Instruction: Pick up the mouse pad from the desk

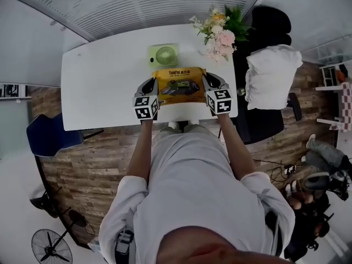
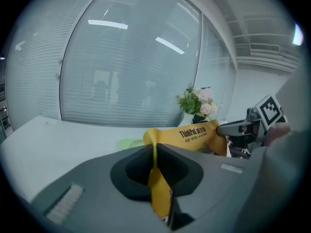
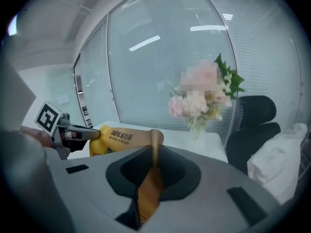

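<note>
We hold the pad [image 1: 179, 85] at mid-frame, stretched between both grippers above the near edge of the table [image 1: 93, 92]. The left gripper [image 1: 154, 88] has its fingers almost together, pinching the pad's left edge. The right gripper [image 1: 211, 88] pinches the right edge likewise. The pad curls where it is pinched and looks clear of the table, so we judge the lift is under way. Next we need an even raise with both grips firm, away from the fan [image 1: 163, 55] and flowers [image 1: 219, 29].
</note>
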The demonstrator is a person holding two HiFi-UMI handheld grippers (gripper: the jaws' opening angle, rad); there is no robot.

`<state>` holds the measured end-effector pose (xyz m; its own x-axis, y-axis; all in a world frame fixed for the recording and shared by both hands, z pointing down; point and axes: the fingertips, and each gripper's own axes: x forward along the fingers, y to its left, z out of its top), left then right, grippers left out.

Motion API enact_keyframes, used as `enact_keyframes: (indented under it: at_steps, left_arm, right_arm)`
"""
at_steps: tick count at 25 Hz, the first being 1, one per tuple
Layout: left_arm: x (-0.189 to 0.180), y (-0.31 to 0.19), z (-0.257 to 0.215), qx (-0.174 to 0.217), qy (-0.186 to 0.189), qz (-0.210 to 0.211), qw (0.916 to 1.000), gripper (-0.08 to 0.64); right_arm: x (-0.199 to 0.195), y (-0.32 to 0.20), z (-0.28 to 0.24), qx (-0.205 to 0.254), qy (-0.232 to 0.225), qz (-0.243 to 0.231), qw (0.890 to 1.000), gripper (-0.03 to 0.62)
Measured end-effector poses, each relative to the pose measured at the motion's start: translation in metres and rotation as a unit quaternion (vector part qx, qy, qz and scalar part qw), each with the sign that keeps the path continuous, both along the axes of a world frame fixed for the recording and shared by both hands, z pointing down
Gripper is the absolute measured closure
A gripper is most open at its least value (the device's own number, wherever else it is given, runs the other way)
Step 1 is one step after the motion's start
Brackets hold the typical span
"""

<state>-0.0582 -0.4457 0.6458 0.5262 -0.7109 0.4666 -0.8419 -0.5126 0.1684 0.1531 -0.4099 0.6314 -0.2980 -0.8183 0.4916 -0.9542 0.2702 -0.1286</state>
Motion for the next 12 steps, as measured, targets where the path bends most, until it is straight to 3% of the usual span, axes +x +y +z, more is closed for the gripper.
enact_keyframes:
  at_steps: [5,12]
  left_arm:
    - [0.006,-0.004,-0.083,0.102,0.001,0.015,0.9946,0.535]
    - [0.011,0.009,-0.203,0.22,0.025,0.015,0.975,0.534]
  right_arm:
    - [0.004,-0.004,-0.079,0.092,0.026,0.005,0.995,0.548]
    - [0.008,0.015,-0.19,0.222,0.048,0.024,0.974,0.548]
